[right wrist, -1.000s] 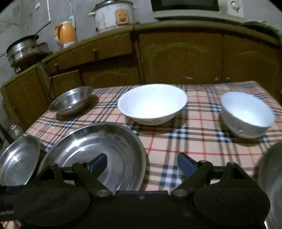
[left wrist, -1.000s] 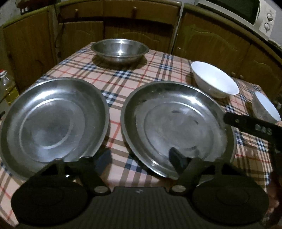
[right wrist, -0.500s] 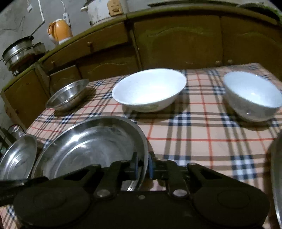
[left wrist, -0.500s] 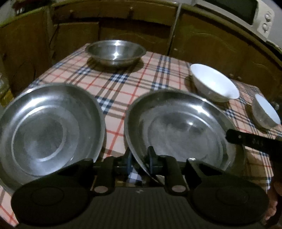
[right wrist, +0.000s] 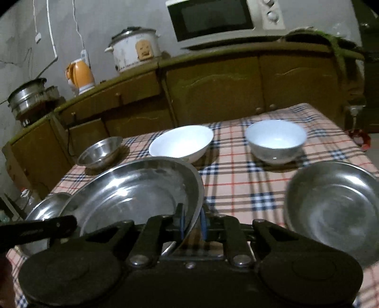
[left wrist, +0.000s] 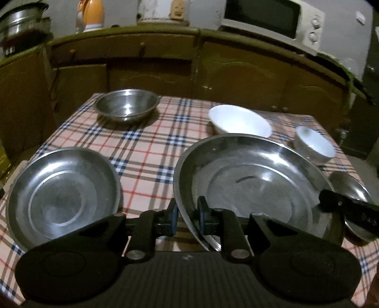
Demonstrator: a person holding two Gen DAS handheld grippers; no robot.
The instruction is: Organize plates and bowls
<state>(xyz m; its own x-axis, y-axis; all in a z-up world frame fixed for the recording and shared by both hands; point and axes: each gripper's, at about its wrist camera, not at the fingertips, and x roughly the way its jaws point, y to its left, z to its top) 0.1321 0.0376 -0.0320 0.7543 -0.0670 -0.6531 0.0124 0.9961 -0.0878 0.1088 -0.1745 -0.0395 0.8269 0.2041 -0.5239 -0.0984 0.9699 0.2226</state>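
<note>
A large steel plate (left wrist: 255, 187) is held above the checked table by both grippers. My left gripper (left wrist: 187, 214) is shut on its near left rim. My right gripper (right wrist: 191, 221) is shut on its right rim, and the plate also shows in the right wrist view (right wrist: 132, 196). A second steel plate (left wrist: 61, 196) lies on the table to the left. A steel bowl (left wrist: 126, 105) stands at the back left. A wide white bowl (right wrist: 181, 143) and a smaller white bowl (right wrist: 276, 139) stand at the back.
Another steel dish (right wrist: 331, 210) lies at the table's right front. Wooden cabinets (right wrist: 213, 85) stand behind the table (left wrist: 151, 142), with a microwave (right wrist: 222, 19), a rice cooker (right wrist: 135, 48) and a kettle (right wrist: 80, 75) on top.
Both grippers, open a second ago, closed on the large steel plate's rim and have lifted it off the table. Both views have tilted up toward the cabinets.
</note>
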